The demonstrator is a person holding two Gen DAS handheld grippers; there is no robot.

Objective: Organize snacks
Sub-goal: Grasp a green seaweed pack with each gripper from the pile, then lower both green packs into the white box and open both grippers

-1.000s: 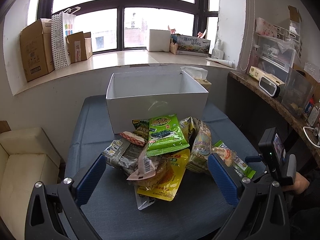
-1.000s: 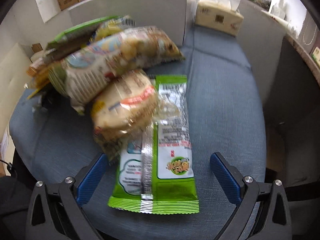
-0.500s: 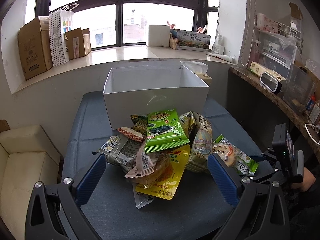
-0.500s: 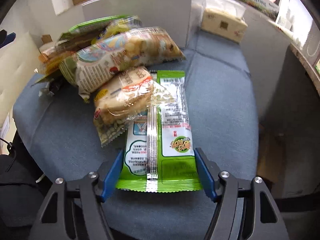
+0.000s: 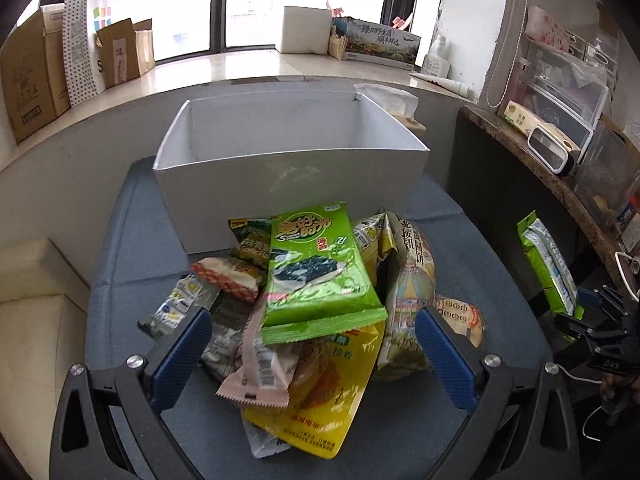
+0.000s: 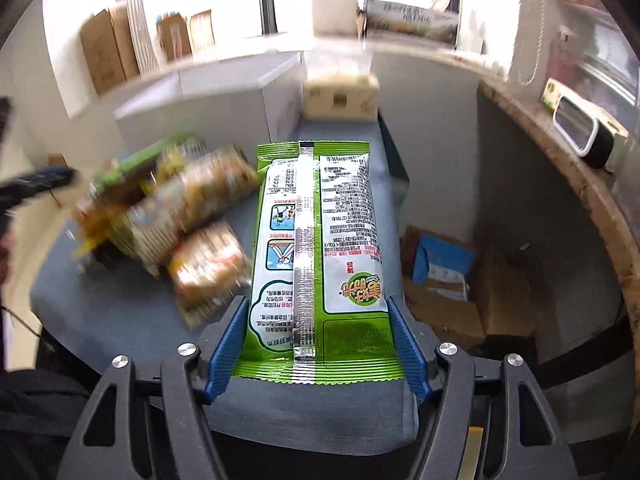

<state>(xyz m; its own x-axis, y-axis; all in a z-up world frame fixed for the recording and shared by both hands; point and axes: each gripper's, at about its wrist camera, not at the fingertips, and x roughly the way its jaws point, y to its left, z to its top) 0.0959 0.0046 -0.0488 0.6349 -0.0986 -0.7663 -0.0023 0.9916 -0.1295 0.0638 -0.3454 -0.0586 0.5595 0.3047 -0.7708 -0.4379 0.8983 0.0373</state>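
Starting on the left of the white box (image 5: 288,176), your left gripper (image 5: 312,344) stands open in front of it, its pads flanking the snack pile (image 5: 316,304) without pressing on anything. To the right of the box, your right gripper (image 6: 318,344) has just closed on the long green packet (image 6: 316,248), which is off the blue cushion (image 6: 120,320). The packet looks light, crinkly, slippery and probably crushable, so your hold across its near end, a pad on each long edge, seems sensible.
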